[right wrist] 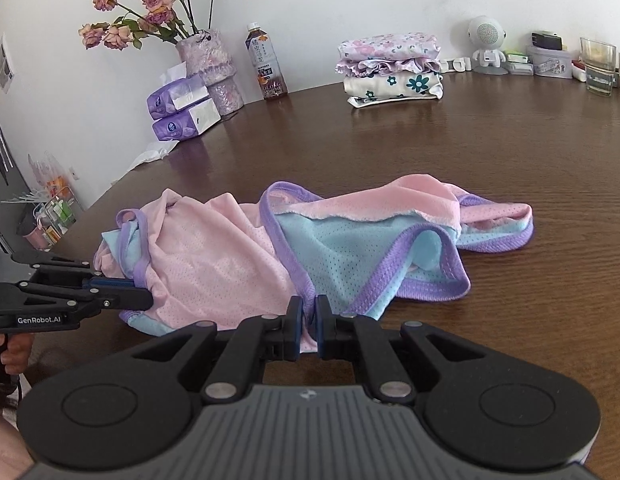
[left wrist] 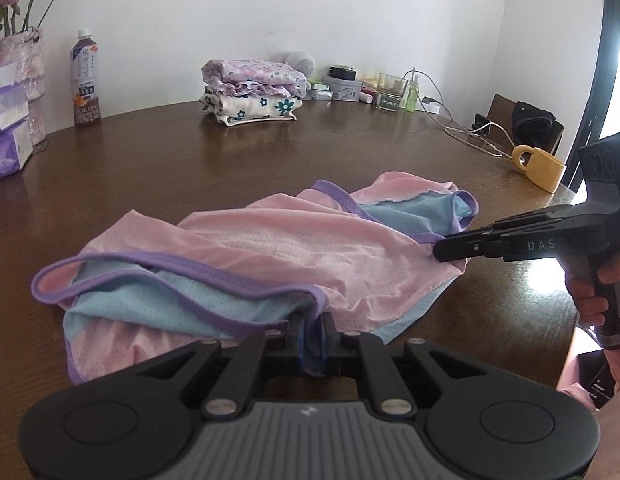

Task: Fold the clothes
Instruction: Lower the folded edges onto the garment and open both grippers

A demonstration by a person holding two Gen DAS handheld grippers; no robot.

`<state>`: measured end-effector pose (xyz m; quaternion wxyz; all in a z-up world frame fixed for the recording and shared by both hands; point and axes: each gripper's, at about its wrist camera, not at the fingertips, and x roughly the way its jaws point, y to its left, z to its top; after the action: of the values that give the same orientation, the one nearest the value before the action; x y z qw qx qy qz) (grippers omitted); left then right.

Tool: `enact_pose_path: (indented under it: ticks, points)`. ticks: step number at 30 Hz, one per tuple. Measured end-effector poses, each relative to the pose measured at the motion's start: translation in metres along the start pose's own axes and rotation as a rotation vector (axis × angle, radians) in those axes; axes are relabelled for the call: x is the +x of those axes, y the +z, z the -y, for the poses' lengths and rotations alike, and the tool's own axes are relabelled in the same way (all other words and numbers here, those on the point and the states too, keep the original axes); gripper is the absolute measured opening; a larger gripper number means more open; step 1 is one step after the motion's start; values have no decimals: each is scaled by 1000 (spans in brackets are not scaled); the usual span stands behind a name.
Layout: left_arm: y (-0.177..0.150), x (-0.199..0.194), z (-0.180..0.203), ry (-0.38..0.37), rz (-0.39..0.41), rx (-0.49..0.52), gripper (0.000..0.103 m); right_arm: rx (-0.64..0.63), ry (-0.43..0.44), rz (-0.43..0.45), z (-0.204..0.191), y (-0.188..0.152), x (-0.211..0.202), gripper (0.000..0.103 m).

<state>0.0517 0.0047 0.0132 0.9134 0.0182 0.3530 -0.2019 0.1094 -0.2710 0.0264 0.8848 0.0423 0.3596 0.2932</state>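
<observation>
The left gripper is pinched tight on the near hem of the garment, with a bunched fold of blue and purple-trimmed cloth squeezed between its blue pads. The right gripper is likewise pressed together on the near edge, a thin strip of pink cloth caught between its fingers. Each gripper also shows in the other's view, coming in from the side at the garment's near edge.

The garment is a pink and light-blue mesh top with purple binding. It lies crumpled on the brown table, near the person, with its strap loops flung to the left and right.

It looks very light, thin and limp. It should sag wherever it is not held, and it will likely slide easily over the smooth tabletop. The perforated fabric could snag or stretch if tugged hard. The purple binding looks thicker and firmer than the mesh, so I judge the trimmed hems and corners the best places to take hold.

Farther back, near the wall, a stack of folded clothes sits well apart from the garment.
</observation>
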Motion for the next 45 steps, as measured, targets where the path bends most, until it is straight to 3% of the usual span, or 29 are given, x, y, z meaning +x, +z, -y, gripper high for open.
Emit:
enact_pose_path:
  ticks: [6, 18, 36, 38, 39, 40, 41, 43, 45]
  points:
    - [16, 16, -10, 42, -3, 20, 8, -41, -29, -10, -1, 18, 19, 6]
    - [42, 42, -30, 100, 8, -31, 8, 9, -23, -21, 11, 51, 57, 6]
    - [8, 5, -11, 36, 36, -38, 8, -62, -64, 24, -2, 14, 15, 9]
    - [8, 3, -11, 34, 47, -48, 11, -62, -75, 35, -5, 13, 11, 13]
    - [8, 1, -11, 32, 55, -54, 12, -60, -81, 44, -6, 13, 9, 22]
    - [8, 0, -11, 31, 62, -60, 20, -57, -92, 56, -6, 14, 6, 40]
    - [8, -1, -12, 37, 70, -76, 39, -57, -106, 74, -7, 14, 2, 53]
    - [8, -5, -13, 64, 91, -110, 66, -57, -128, 112, -9, 13, -5, 60]
    - [8, -9, -13, 82, 123, -130, 71, -36, -133, 141, -9, 12, -10, 69]
